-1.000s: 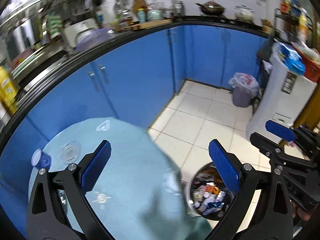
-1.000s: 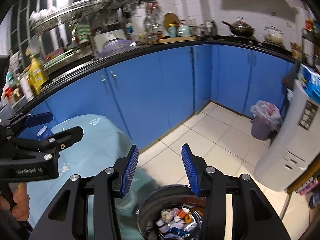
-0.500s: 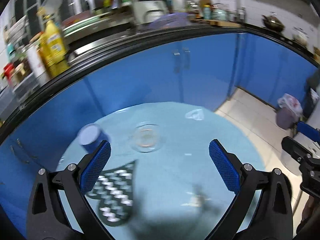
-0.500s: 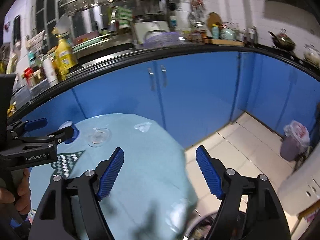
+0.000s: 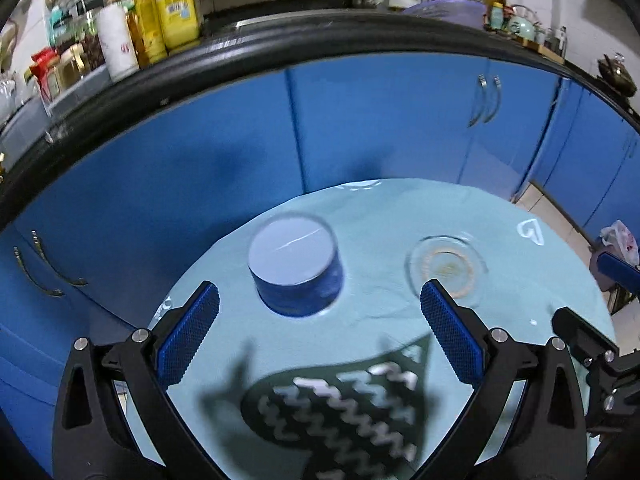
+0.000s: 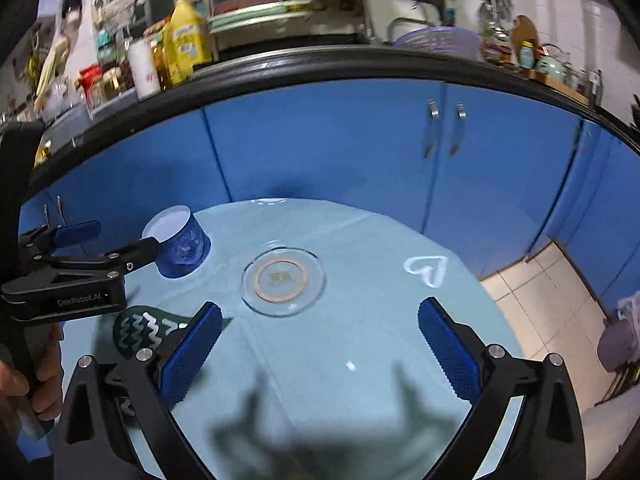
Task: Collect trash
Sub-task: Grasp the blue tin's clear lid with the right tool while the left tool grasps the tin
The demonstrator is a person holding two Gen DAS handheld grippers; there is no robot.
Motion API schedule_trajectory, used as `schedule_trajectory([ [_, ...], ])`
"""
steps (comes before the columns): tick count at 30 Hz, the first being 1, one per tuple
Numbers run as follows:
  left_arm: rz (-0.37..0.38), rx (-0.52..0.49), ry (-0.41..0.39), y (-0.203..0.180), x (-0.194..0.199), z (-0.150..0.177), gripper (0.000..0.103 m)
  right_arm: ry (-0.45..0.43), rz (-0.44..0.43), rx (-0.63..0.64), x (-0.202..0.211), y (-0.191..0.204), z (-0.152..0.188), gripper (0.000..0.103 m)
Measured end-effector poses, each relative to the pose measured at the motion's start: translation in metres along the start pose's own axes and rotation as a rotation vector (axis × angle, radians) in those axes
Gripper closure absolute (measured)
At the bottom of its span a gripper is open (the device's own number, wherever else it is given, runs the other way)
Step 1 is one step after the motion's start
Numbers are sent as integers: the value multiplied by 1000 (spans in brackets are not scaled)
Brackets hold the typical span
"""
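A blue paper cup (image 5: 295, 270) stands upside down on the light blue round table (image 5: 380, 220); it also shows in the right wrist view (image 6: 180, 246). My left gripper (image 5: 320, 336) is open and empty, just short of the cup; it shows from the side in the right wrist view (image 6: 116, 244). A dark green wrapper with white zigzags (image 5: 340, 404) lies under the left gripper and shows in the right wrist view (image 6: 140, 330). My right gripper (image 6: 320, 348) is open and empty over the table's middle. A clear glass dish (image 6: 283, 281) lies beyond it.
Blue cabinets (image 6: 320, 148) stand behind the table under a black counter edge with bottles (image 5: 176, 4). A bin with a bag (image 6: 618, 336) stands on the tiled floor at the right. A white heart mark (image 6: 428, 268) is on the tablecloth.
Both grippers swung left from the floor trash can to the table and moved closer. The right gripper has opened wider. The cup and wrapper now sit near the left gripper.
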State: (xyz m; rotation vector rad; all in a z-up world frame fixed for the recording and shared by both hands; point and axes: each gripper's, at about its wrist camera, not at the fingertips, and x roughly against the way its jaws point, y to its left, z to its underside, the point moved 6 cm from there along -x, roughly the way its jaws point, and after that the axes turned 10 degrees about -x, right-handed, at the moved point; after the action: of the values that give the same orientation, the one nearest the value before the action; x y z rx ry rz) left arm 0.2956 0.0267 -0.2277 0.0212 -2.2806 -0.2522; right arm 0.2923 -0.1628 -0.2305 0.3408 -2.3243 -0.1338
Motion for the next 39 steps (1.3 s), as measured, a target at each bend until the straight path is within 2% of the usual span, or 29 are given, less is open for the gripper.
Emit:
schedule_trajectory([
  [16, 34, 1, 53, 17, -62, -8, 4, 122, -25, 53, -82, 30, -6, 7],
  [23, 42, -5, 74, 18, -80, -8, 4, 149, 12, 50, -107, 30, -9, 7],
  [35, 41, -11, 97, 23, -100, -4, 4, 200, 50, 63, -127, 30, -8, 7],
  [37, 47, -6, 100, 23, -102, -3, 5, 198, 47, 59, -123, 30, -6, 11],
  [39, 54, 3, 103, 24, -102, -1, 14, 182, 61, 55, -119, 26, -6, 17],
])
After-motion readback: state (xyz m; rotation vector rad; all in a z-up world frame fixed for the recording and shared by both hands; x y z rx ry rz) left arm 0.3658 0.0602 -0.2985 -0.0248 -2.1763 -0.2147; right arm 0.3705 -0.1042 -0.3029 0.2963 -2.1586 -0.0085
